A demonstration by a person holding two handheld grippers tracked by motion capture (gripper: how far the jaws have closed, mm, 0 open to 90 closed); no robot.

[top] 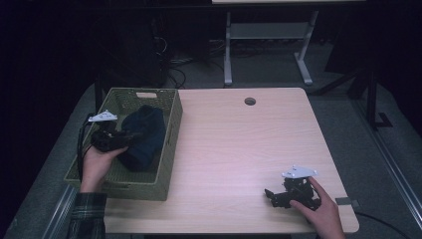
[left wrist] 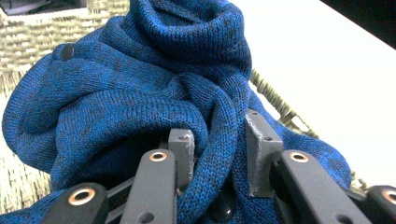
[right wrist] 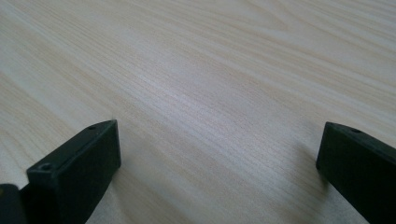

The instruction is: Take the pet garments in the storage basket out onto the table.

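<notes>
A dark blue knitted garment (top: pixel 143 137) lies bunched inside a green woven basket (top: pixel 171 132) at the table's left edge. My left gripper (top: pixel 130 135) reaches into the basket from the left. In the left gripper view a thick fold of the blue knit (left wrist: pixel 140 88) sits pinched between the grey pads (left wrist: pixel 183 148), so my left gripper (left wrist: pixel 219 140) is shut on the cloth. My right gripper (top: pixel 269 194) rests low over the table near the front right corner, held by a hand. In the right gripper view its black fingers (right wrist: pixel 79 163) stand wide apart over bare wood, with my right gripper (right wrist: pixel 219 135) holding nothing.
The light wood table (top: pixel 239 149) has a round cable hole (top: pixel 250 101) near its far edge. A second desk's white legs (top: pixel 228 50) stand behind. Cables lie on the floor at the back. A small grey tab (top: pixel 347 201) sits at the front right corner.
</notes>
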